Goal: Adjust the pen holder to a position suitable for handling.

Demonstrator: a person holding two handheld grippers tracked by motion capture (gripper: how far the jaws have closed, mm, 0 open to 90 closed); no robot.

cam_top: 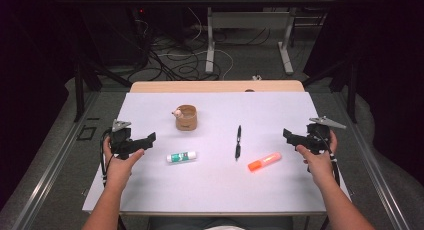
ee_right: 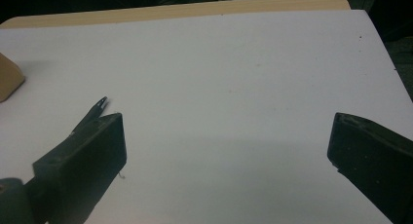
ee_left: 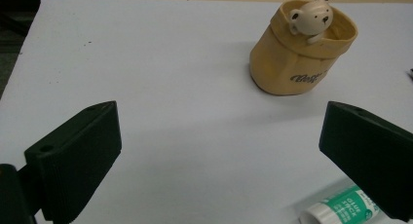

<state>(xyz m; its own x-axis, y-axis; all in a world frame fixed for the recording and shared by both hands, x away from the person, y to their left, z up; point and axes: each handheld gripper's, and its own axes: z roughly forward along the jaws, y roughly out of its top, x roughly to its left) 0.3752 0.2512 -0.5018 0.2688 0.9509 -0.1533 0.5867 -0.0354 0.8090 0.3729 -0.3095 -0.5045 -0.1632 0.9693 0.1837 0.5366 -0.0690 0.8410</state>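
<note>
On the white table top (cam_top: 215,180) stand a tan pen cup (cam_top: 186,117) with a small bear figure on its rim, a green-and-white glue stick (cam_top: 181,157), a black pen (cam_top: 238,142) and an orange highlighter (cam_top: 264,161). My left gripper (cam_top: 149,138) hovers at the left side, open, nothing between its jaws. In the left gripper view the cup (ee_left: 302,51) lies ahead to the right and the glue stick (ee_left: 343,210) peeks from behind the right jaw. My right gripper (cam_top: 287,135) is at the right side, open and empty. The pen tip (ee_right: 97,109) pokes from behind its left jaw.
The table's wooden far edge (cam_top: 215,86) runs behind the white sheet. Beyond it are table legs and loose cables (cam_top: 175,60) on the floor. A corner of the cup (ee_right: 7,78) sits at the left edge of the right gripper view.
</note>
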